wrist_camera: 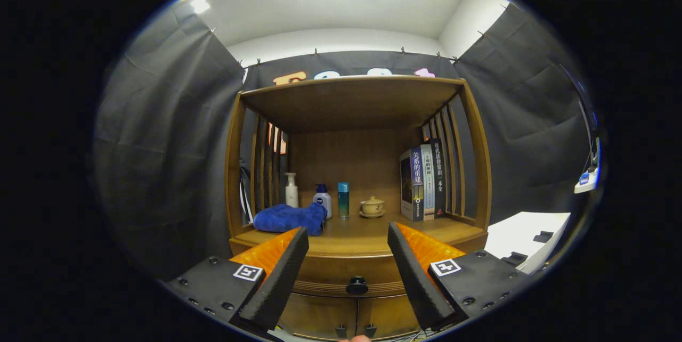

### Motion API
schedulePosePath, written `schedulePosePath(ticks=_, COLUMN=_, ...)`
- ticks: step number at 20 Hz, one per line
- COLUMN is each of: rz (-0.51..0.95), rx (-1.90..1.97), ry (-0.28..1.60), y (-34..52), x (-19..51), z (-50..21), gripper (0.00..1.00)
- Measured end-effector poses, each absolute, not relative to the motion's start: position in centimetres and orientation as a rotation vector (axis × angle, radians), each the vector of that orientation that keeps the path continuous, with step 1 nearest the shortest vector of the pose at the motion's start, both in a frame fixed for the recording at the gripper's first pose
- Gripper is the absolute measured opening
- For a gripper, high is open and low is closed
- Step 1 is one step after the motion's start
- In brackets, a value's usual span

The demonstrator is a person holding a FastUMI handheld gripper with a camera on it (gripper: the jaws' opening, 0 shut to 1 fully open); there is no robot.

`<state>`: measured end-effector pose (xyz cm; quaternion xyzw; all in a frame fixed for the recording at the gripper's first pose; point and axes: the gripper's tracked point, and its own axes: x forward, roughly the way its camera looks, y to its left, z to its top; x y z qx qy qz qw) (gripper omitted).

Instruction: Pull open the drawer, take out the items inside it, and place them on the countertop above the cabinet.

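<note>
Tongs (349,241) stand wide open with nothing held, their two fingers (279,273) spread to either side of the drawer knob (357,285), which sits in the gap between them and a little beyond the tips.

All places below are given from that knob. Around it rises the wooden cabinet (479,171), an open-fronted unit with slatted sides and a flat roof. Its worktop (357,233) runs just above the knob. The drawer (341,270) carries the knob at the middle of its front and is shut, flush with the cabinet face. Below the knob are two lower doors (319,312), each with a small dark handle near the seam where they meet.

Above and right of the knob, a row of upright books (423,179) leans against the right slats. Above and left of it, a crumpled blue towel (290,218) lies on the worktop. Behind the towel stands a white pump bottle (291,190), then a white bottle with a blue cap (323,200). Nearly straight above the knob is a slim teal bottle (343,200), and just right of that a small lidded ceramic cup on a saucer (372,206).
</note>
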<state>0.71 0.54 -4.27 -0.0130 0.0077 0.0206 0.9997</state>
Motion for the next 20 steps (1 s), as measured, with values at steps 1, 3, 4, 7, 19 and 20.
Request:
schedulePosePath(ticks=1, rz=0.047, rx=-0.017, ry=0.035, y=0.3, x=0.8, z=-5.6, gripper=0.98)
schedulePosePath(ticks=3, rz=0.045, rx=0.008, ry=0.081, y=-0.1, x=1.5, z=-8.5, gripper=0.98)
schedulePosePath(ticks=4, rz=0.044, rx=0.009, ry=0.104, y=-0.3, x=1.8, z=-10.0, gripper=0.98)
schedulePosePath(ticks=7, rz=0.01, rx=-0.032, ry=0.136, y=-1.7, x=3.0, z=-13.9, gripper=0.99)
schedulePosePath(ticks=19, rz=-0.014, rx=-0.009, ry=0.292, y=-2.7, x=8.4, z=-22.7, gripper=0.96)
schedulePosePath(ticks=20, rz=-0.019, rx=-0.004, ry=0.296, y=-2.8, x=8.6, z=-22.9, gripper=0.92)
